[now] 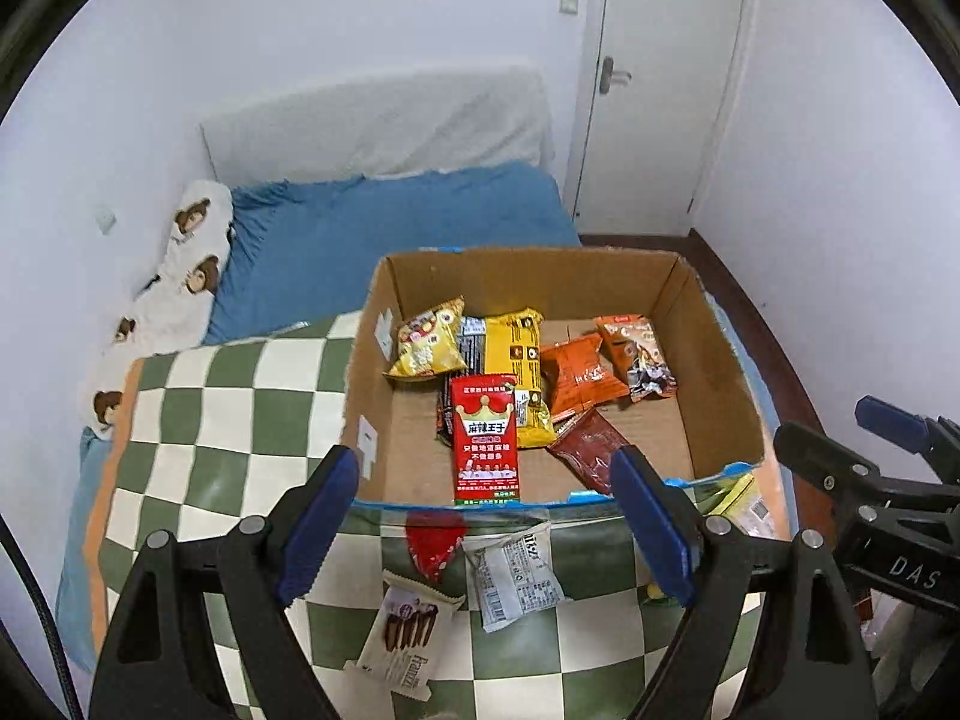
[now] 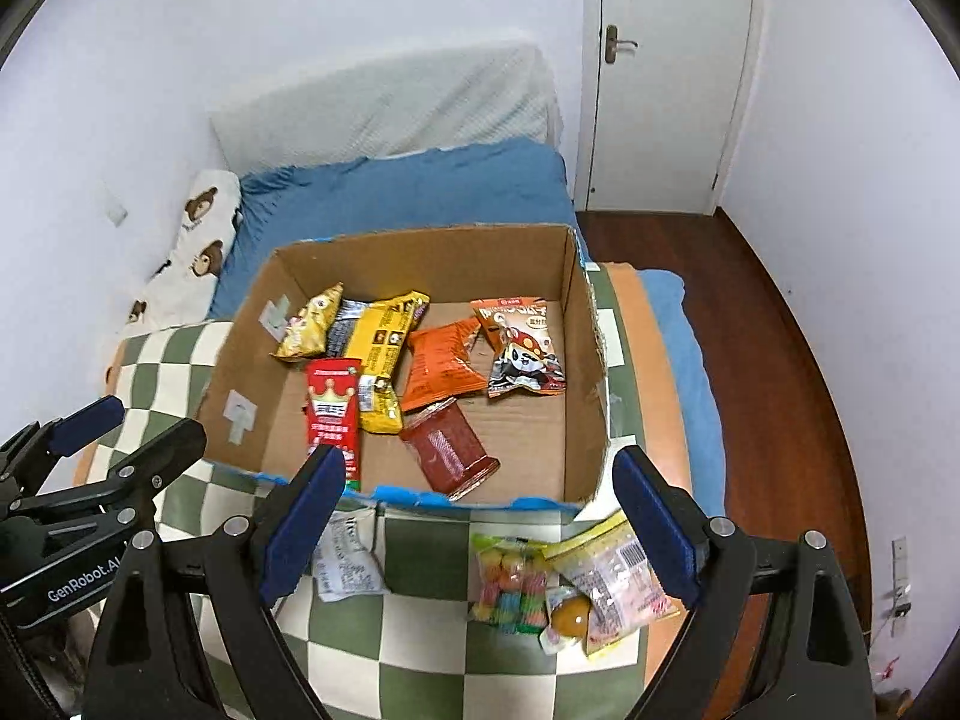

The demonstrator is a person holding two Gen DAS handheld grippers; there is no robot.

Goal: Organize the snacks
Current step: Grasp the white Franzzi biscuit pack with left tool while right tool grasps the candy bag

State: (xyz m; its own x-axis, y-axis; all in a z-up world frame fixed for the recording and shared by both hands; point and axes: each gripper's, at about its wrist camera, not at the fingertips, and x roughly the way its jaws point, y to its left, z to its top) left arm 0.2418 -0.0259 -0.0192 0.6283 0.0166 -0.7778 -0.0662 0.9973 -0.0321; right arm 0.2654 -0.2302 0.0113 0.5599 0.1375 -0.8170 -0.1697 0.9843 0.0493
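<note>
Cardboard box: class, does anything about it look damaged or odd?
Yes. The box has a ragged, torn right wall, its edge uneven. Snacks lie jumbled inside, the red packet propped over the front rim. Several packets are outside on the checkered blanket.

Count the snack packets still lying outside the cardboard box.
6: a red packet, a white packet and a wafer packet on the checkered blanket, plus colourful candies, a clear pink-printed bag and a jelly cup. Others may be hidden.

— How do the 2 grippers sit?
— The left gripper [image 1: 483, 516] has its blue-padded jaws spread wide, nothing between them.
— And the right gripper [image 2: 480, 519]?
— Same: jaws wide apart, empty, level with the left, side by side.
</note>
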